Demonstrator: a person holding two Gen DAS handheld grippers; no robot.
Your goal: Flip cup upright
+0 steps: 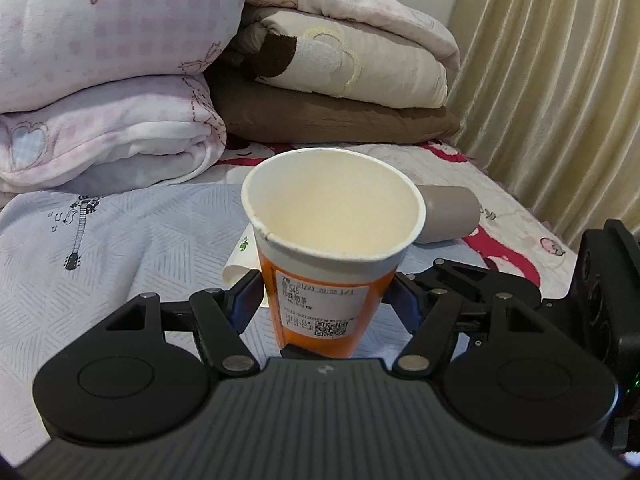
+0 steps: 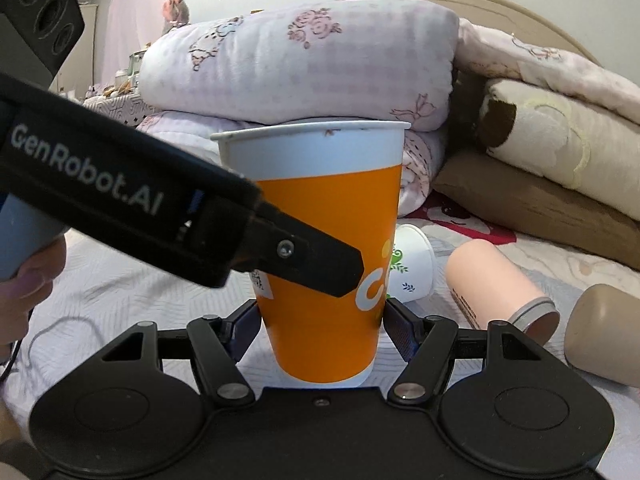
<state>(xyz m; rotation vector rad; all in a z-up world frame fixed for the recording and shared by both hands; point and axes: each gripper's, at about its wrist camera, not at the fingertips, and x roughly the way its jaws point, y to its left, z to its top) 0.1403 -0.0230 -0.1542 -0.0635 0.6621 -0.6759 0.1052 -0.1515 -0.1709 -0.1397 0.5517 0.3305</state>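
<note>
Your left tool [image 1: 326,300] is clenched on the lower body of the orange paper cup [image 1: 328,248], a blue pad pressed to each side beside the printed label. Your right tool [image 2: 322,326] brackets the same cup [image 2: 326,248] low down, its pads at the cup's walls, though whether they press or merely touch cannot be told. The cup sits mouth up between both tools, its long axis close to vertical, with the base just above or on the bed [image 1: 120,220]; contact is hidden behind the tool bodies. Judging from that, the flip looks essentially done, and what remains is setting the base flat and letting go, the left tool being the one that clearly carries it. The bed is soft and quilted, so a tall cup may tip on release. Behind the orange cup lie a white paper cup [image 2: 412,268] with a green print, a pink tumbler [image 2: 496,280] and a beige cup [image 2: 604,332], all on their sides. Further behind it, folded quilts [image 1: 112,80] are stacked, with a cream curtain [image 1: 560,80] to their right.
</note>
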